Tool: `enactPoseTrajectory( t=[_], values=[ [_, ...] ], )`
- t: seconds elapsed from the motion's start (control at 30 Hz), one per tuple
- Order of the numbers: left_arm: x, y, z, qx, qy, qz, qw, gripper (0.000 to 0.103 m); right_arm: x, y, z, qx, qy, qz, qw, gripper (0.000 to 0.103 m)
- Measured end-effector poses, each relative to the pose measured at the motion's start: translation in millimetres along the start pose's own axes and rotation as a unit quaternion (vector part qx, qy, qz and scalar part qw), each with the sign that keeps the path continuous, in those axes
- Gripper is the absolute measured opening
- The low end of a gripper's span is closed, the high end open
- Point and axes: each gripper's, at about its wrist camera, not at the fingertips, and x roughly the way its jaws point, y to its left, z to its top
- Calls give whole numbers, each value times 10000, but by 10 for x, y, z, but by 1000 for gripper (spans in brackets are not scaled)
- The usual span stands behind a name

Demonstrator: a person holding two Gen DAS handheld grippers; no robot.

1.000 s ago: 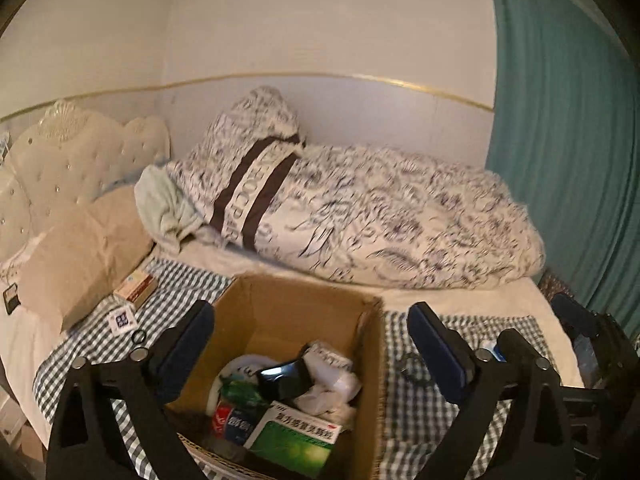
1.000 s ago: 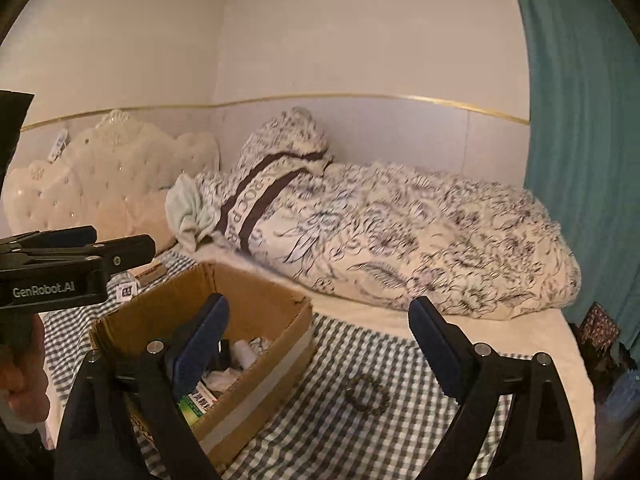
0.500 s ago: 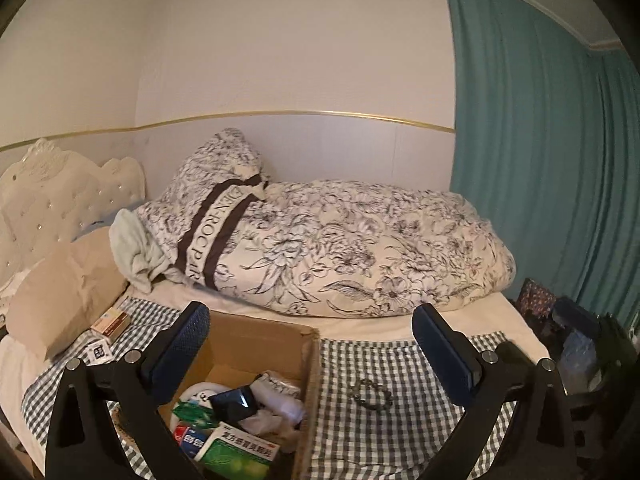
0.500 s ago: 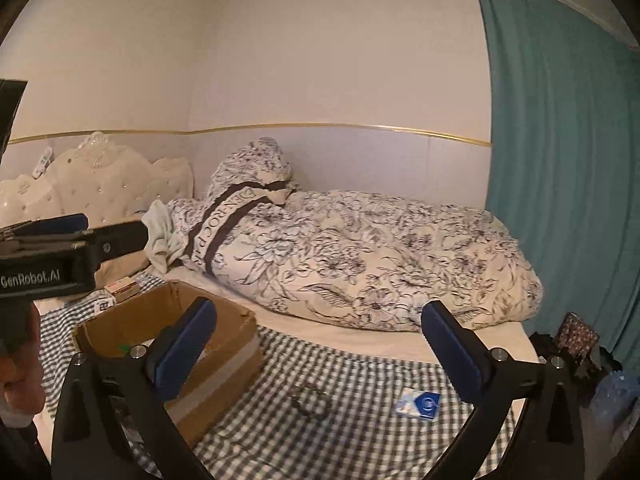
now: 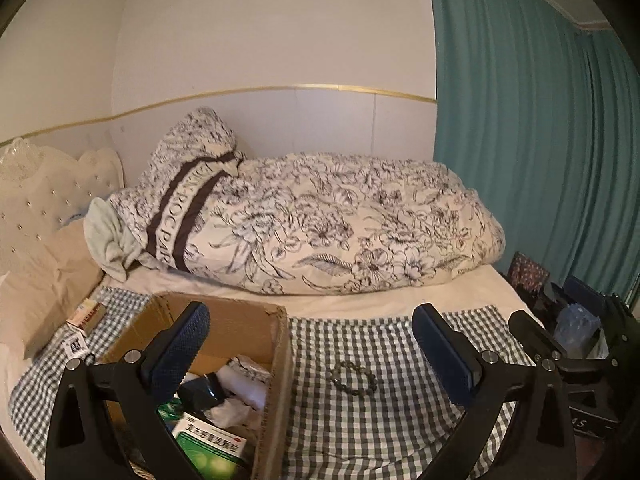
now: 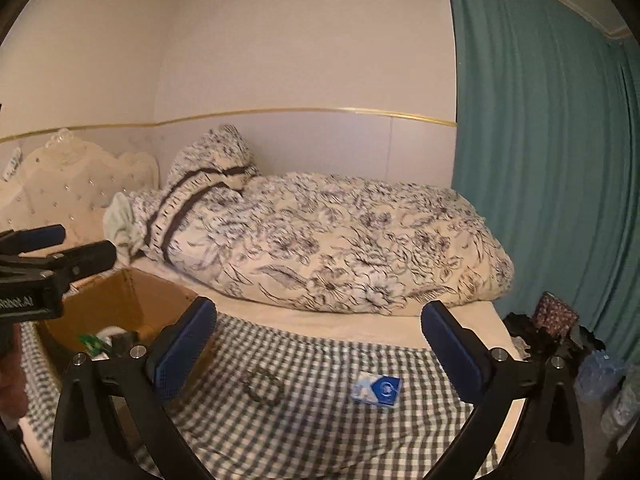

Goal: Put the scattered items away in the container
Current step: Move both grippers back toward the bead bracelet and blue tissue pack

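1. Both views are sliding rightward against a second ago: the cardboard box (image 5: 224,344) is sitting further left in each, and the blue packet (image 6: 376,389), unseen a second ago, is now lying in the right wrist view.
2. Left tool (image 5: 308,352): jaws are standing wide apart, nothing between the pads; its left finger is hanging over the box opening, its right finger over the checked cloth (image 5: 380,432).
3. Right tool (image 6: 316,348): jaws are standing fully spread, gripping nothing, hovering above the cloth.
4. Bead bracelet (image 5: 354,376): lying flat on the cloth, just right of the box wall, framed between the left tool's fingers.
5. Blue packet: resting on the cloth, right of the bracelet and apart from it.
6. Box contents: a green-and-white carton (image 5: 210,446), crumpled white wrapping and a dark item are sitting inside, below the rim.
7. Open room: bare cloth is surrounding bracelet and packet; the rolled floral duvet (image 5: 340,224) is bounding the far side.
8. Left view only: a small box (image 5: 86,314) is lying beside a pillow, left of the cardboard box.
9. Right view only: the packet is showing.
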Motion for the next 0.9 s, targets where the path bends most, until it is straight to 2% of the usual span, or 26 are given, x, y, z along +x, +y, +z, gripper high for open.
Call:
enactPoseTrajectory(
  t=[0.4, 0.67, 0.8, 0.9],
  values=[
    [580, -306, -307, 165, 553, -196, 9981, 103, 685, -368, -506, 124, 885, -301, 9955, 103],
    [1137, -556, -651, 195, 1144, -401, 9924, 103, 1256, -679, -1001, 341, 1650, -416, 9848, 103],
    [1393, -645, -811, 156, 1372, -457, 9894, 103, 1488, -860, -1223, 570, 1928, -410, 9787, 103],
    [1637, -680, -979, 90, 1641, -485, 9852, 103, 1604, -874, -1303, 470, 2037, -460, 9768, 103]
  ],
)
